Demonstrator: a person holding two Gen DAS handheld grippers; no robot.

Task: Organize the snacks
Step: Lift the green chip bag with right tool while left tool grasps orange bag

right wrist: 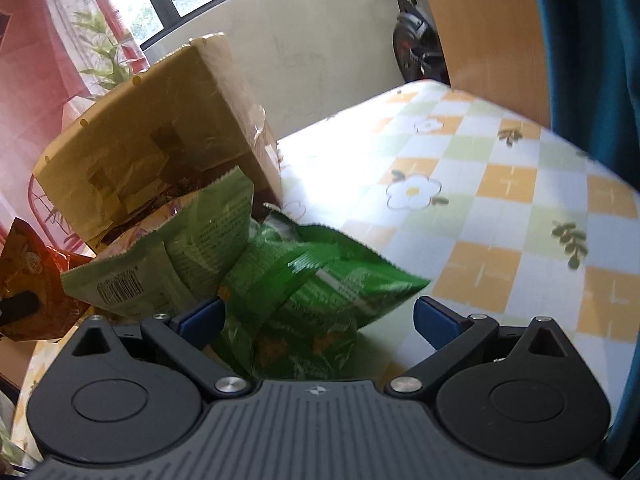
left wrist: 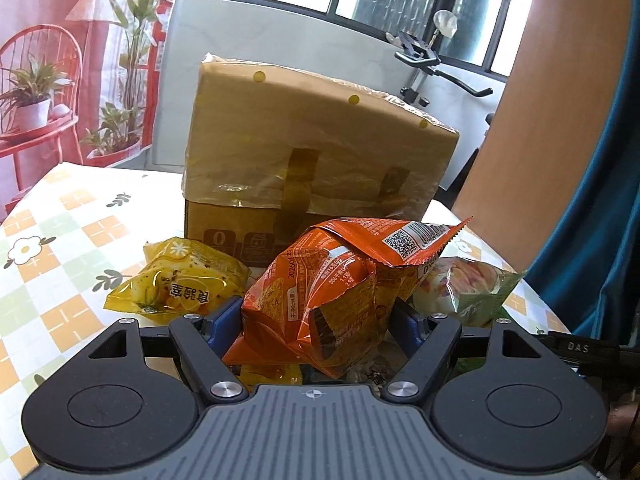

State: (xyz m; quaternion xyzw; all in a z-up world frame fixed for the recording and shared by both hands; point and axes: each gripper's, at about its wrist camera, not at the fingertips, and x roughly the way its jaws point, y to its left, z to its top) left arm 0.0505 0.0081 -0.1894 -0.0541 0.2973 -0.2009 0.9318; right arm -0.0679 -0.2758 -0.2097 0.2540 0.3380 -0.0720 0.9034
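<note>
Left wrist view: my left claw (left wrist: 316,320) is clenched on an orange snack packet (left wrist: 340,280); both blue pads press its crumpled sides. Behind it, at 12 o'clock, stands a taped cardboard box (left wrist: 320,152) on the checked tablecloth (left wrist: 60,220). A yellow snack packet (left wrist: 176,280) lies on the cloth at 10 o'clock from the claw, just beside the box. A pale green packet (left wrist: 468,292) lies at 2 o'clock, touching the orange packet.

In the right wrist view, my right claw (right wrist: 316,316) stands released. A dark green packet (right wrist: 316,292) sits between the pads; the left pad touches it, the right pad stands apart from it, so no grip is made. The pale green packet (right wrist: 180,252) leans against the box (right wrist: 132,148) at 11 o'clock.

Status, as I judge it: early. No packet is sorted or stowed; all lie in one loose cluster at the foot of the box. Remaining: place the orange packet, then grasp and place the green and yellow ones. Whether the box is the destination I cannot tell.
</note>
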